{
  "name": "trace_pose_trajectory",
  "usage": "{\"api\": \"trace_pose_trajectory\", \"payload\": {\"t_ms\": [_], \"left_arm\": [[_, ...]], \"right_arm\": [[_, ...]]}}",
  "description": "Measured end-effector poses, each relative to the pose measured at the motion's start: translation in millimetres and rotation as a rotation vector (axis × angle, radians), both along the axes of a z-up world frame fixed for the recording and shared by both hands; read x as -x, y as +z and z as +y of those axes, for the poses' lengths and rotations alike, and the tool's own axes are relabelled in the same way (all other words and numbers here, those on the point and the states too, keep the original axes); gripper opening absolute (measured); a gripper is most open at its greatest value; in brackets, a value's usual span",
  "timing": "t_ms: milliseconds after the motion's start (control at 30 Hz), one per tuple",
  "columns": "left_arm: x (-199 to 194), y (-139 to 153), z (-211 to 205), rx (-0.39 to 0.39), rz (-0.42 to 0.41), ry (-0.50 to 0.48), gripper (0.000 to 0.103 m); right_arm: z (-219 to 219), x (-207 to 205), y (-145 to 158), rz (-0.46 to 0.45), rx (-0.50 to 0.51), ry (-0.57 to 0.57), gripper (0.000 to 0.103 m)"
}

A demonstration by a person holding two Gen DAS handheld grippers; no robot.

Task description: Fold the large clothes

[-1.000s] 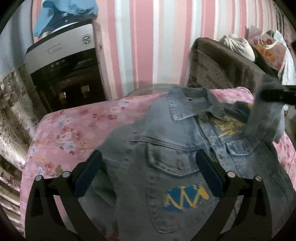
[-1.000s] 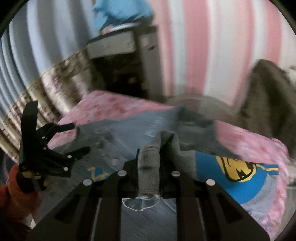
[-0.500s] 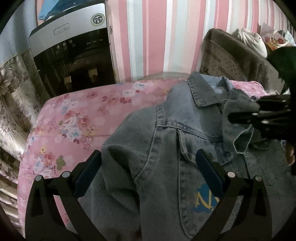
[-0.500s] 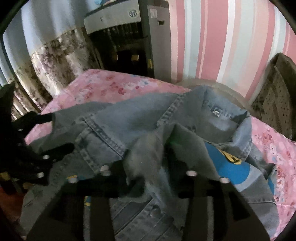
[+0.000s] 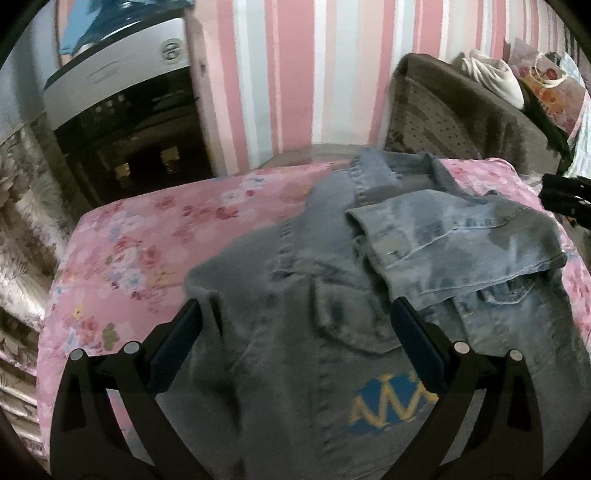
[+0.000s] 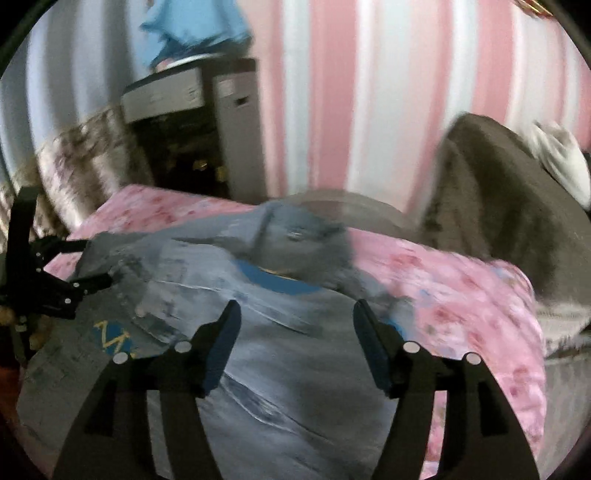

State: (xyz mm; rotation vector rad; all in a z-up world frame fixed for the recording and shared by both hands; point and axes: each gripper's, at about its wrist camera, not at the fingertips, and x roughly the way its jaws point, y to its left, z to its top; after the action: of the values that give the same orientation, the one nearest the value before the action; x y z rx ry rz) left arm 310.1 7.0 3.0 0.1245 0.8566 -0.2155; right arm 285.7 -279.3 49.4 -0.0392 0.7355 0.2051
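- The denim jacket [image 5: 332,332] lay front-up on the pink floral bedspread [image 5: 140,258], collar toward the striped wall [image 5: 295,74]
- One sleeve [image 5: 461,243] lay folded across the chest, cuff pointing to the jacket's middle, above the pocket with the blue and yellow patch [image 5: 391,406]
- Nothing like a box or basket was near; the only thing holding anything was the brown sofa [image 5: 461,110] behind the bed, with a cream bundle [image 5: 495,77] and a floral bag [image 5: 550,81] on it
- My left gripper [image 5: 295,343] stood wide over the jacket's lower left part, nothing pinched between its pads
- My right gripper [image 6: 295,332] was spread over the laid sleeve; its jaws had just been opening, and no cloth was between them
- A second earlier the right one was clamped on the sleeve's cuff and held it up over the jacket; now the sleeve rested flat and my right tongs had drawn away to the jacket's right edge
- The water dispenser [image 5: 125,122] stood by the wall, blue cloth [image 6: 192,26] on top
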Motion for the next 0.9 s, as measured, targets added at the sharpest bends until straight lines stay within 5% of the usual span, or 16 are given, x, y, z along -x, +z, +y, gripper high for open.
{"api": "trace_pose_trajectory", "payload": {"t_ms": [333, 500, 567, 833, 900], "left_arm": [[6.5, 17.1, -67.9, -0.028, -0.045, -0.137, 0.1], [-14.6, -13.1, -84.7, -0.051, 0.063, -0.128, 0.099], [-26.1, -27.9, -84.4, -0.033, 0.114, -0.117, 0.089], [-43.3, -44.4, -73.7, 0.122, 0.19, -0.137, 0.011], [-38.9, -42.4, -63.7, 0.137, 0.183, -0.136, 0.01]], "right_arm": [[-59.5, 20.8, -20.5, 0.008, -0.049, -0.118, 0.064], [-80.9, 28.0, -26.8, 0.002, -0.084, -0.163, 0.064], [-89.8, 29.3, -30.8, 0.016, -0.091, -0.18, 0.064], [-99.9, 36.3, -54.5, 0.081, -0.091, -0.187, 0.064], [-98.1, 35.4, -58.4, 0.088, -0.098, -0.182, 0.064]]}}
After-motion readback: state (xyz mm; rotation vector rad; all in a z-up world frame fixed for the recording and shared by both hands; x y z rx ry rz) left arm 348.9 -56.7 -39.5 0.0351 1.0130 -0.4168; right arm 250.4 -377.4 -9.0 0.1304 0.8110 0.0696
